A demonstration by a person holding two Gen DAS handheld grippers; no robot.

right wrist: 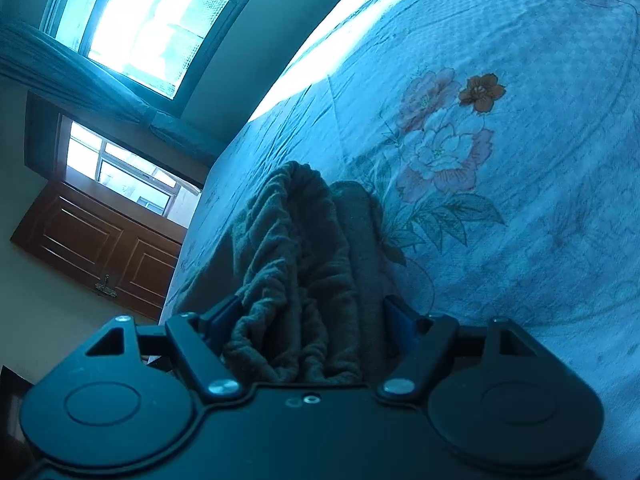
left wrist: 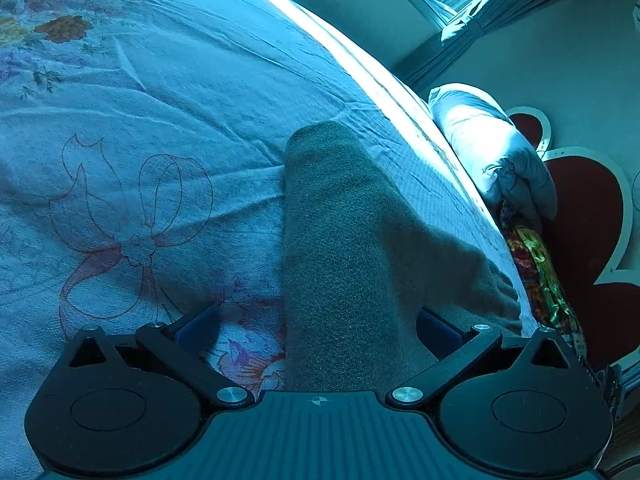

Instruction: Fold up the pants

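We are working over the bed (left wrist: 160,112), its flowered sheet filling most of both views and giving us a broad flat surface for folding. The pants (left wrist: 340,240), grey and fuzzy, are lying on it: in the left wrist view a flattened length is running from the bottom centre toward the middle of the frame, near the bed's bright edge; in the right wrist view the gathered elastic end is bunching at lower centre. The left hand-held gripper (left wrist: 316,324) is standing wide apart with the cloth running through the gap, its left finger clear of the fabric. The right hand-held gripper (right wrist: 316,320) is also spread, the bunched waistband filling the space between its fingers; whether it is pressing we cannot tell.
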